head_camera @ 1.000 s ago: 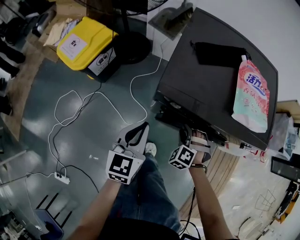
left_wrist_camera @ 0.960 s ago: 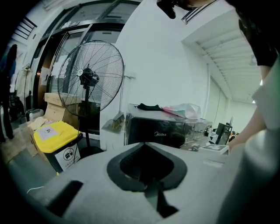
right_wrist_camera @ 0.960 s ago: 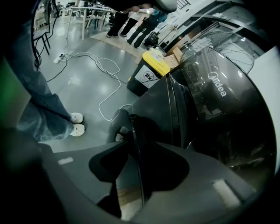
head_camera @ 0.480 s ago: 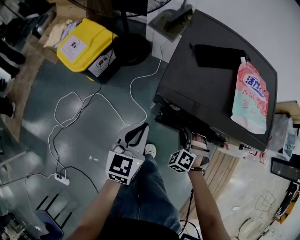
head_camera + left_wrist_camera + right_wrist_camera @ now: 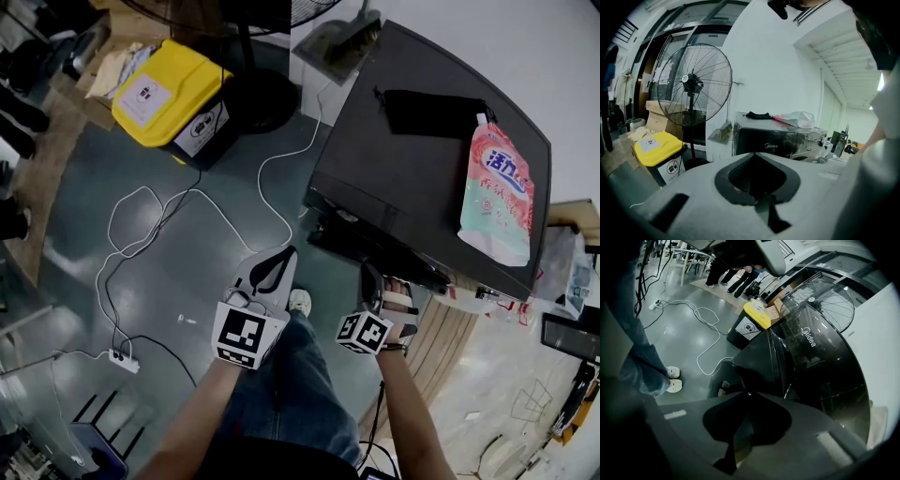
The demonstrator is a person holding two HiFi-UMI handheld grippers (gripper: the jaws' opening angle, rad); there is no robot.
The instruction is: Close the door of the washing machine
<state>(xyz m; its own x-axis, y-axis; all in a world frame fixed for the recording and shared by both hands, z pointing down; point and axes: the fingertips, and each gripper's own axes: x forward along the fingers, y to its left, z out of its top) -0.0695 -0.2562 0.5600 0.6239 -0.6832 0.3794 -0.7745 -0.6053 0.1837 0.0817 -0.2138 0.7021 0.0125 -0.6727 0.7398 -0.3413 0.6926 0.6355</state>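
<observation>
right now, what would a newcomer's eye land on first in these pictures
The pink pouch lying on the black washing machine, at the head view's right, stands out first. Next comes the yellow-lidded bin on the grey floor at upper left. In the left gripper view a big standing fan rises beside that bin.

Just beyond the jaws of the right gripper (image 5: 744, 397), the black washing machine (image 5: 801, 357) looks glossy and smooth; the grey floor (image 5: 670, 333) shines.
</observation>
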